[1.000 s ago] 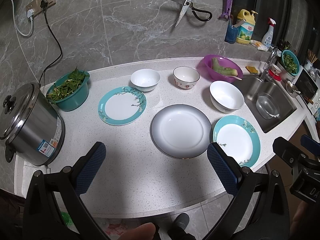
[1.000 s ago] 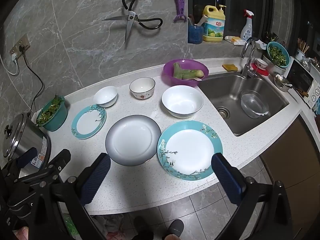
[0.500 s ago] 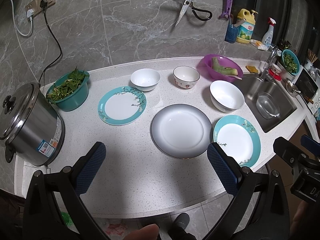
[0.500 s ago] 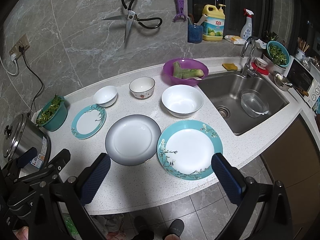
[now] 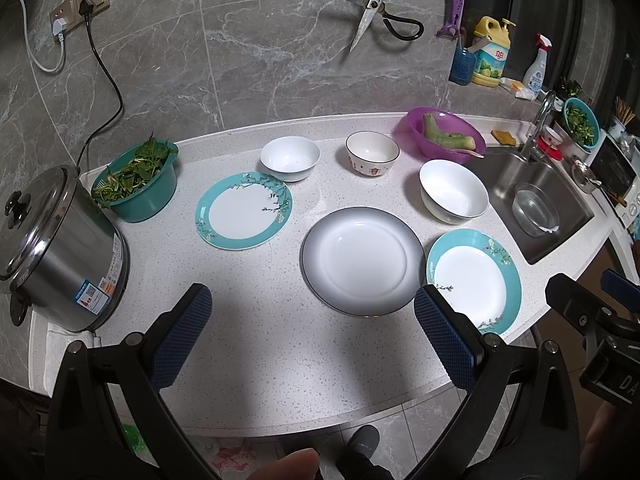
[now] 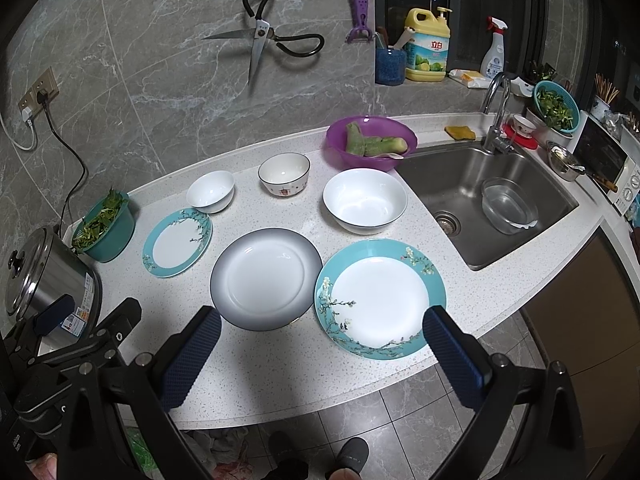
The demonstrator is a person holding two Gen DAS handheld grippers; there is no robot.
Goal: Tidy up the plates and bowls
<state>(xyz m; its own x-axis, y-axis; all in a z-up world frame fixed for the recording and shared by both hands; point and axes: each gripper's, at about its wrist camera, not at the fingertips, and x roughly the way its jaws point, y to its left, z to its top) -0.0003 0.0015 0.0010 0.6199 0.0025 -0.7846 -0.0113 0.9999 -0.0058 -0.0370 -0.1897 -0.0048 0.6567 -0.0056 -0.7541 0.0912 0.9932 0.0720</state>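
On the white counter (image 5: pixel 280 344) lie a grey-rimmed plate (image 5: pixel 362 260) (image 6: pixel 266 278), a small teal plate (image 5: pixel 243 210) (image 6: pixel 177 242) to its left and a larger teal plate (image 5: pixel 474 280) (image 6: pixel 380 298) to its right. Behind them stand a small white bowl (image 5: pixel 291 157) (image 6: pixel 211 191), a patterned bowl (image 5: pixel 372 153) (image 6: pixel 284 173) and a big white bowl (image 5: pixel 454 196) (image 6: pixel 365 200). My left gripper (image 5: pixel 312 320) hangs open above the counter's front, empty. My right gripper (image 6: pixel 320 340) is open too, over the front edge by the larger teal plate.
A steel rice cooker (image 5: pixel 52 248) and a teal basin of greens (image 5: pixel 136 184) stand at the left. A purple basin (image 6: pixel 372 142) holds a vegetable behind the bowls. The sink (image 6: pixel 492 200) with a glass bowl (image 6: pixel 508 206) is at the right. Scissors (image 6: pixel 264 42) hang on the wall.
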